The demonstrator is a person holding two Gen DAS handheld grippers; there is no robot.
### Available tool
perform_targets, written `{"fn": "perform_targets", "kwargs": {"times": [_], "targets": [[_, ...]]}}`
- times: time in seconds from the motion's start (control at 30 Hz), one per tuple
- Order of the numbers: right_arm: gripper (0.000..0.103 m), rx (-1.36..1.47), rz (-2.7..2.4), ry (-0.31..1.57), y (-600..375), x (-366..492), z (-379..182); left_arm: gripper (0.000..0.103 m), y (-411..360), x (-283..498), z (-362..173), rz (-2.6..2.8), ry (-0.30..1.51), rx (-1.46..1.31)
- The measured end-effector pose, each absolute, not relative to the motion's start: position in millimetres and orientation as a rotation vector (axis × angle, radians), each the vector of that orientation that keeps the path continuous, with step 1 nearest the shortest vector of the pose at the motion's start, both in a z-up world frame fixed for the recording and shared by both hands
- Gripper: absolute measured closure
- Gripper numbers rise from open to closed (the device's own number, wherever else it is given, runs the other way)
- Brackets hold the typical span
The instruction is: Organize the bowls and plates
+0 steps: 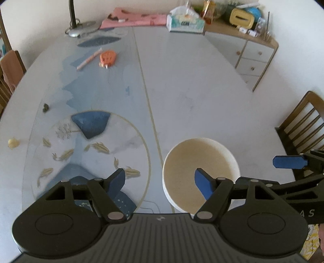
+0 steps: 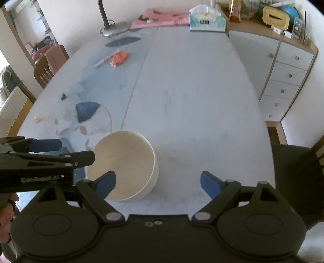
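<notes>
White bowl [image 1: 200, 172] upright on the table [image 1: 192, 85], both grippers spread wide around its rim, nothing gripped.

Left gripper [image 1: 161, 182]: jaws apart, right blue pad inside the bowl above the near left rim, left pad outside over the printed fish pattern; pads not pressing the wall as far as I can see. Right gripper [image 2: 158, 184]: jaws apart, left pad over the bowl's near rim, right pad out over bare table, no contact visible. Bowl empty, cream inside, near the table's front edge just right of the gold seam line. Far end: grey lamp base [image 1: 81, 29], pink cloth [image 1: 133, 19], tissue box [image 1: 185, 23]; orange item [image 1: 108, 57] and pen [image 1: 89, 59] mid-left. Wooden chair [image 1: 301, 125] right of table, white drawer cabinet [image 2: 283, 68] beyond it.
</notes>
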State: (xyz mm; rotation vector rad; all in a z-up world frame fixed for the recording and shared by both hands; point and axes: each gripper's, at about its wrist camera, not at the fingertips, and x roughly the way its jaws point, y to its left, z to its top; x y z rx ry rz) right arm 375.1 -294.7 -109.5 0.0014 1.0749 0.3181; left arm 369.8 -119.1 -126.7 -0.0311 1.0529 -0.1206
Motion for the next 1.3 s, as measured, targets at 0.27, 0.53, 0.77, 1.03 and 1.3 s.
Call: {"fn": "perform_targets", "kwargs": {"times": [0.27, 0.53, 0.77, 1.03, 1.3], "targets": [[0.029, -0.012, 0.329, 1.138, -288.0, 387.9, -130.0, 0.039, -118.3, 382.7, -148.7, -0.098, 1.107, -0.059], [0.051, -0.006, 0.352, 1.17, -281.0, 390.9, -135.9, 0.067, -121.1, 384.3, -157.6, -0.094, 1.134, -0.054], [0.069, -0.003, 0.349, 1.168, -275.9, 388.2, -136.1, 0.086, -122.4, 384.0, -158.5, -0.094, 1.144, -0.064], [0.087, 0.019, 0.328, 1.171, -276.8, 385.0, -133.7, 0.096, -126.8, 377.3, -155.8, -0.11, 1.146, -0.043], [0.09, 0.008, 0.312, 1.151, -274.5, 374.8, -123.1, 0.097, -125.9, 365.6, -146.8, -0.112, 1.139, -0.036]]}}
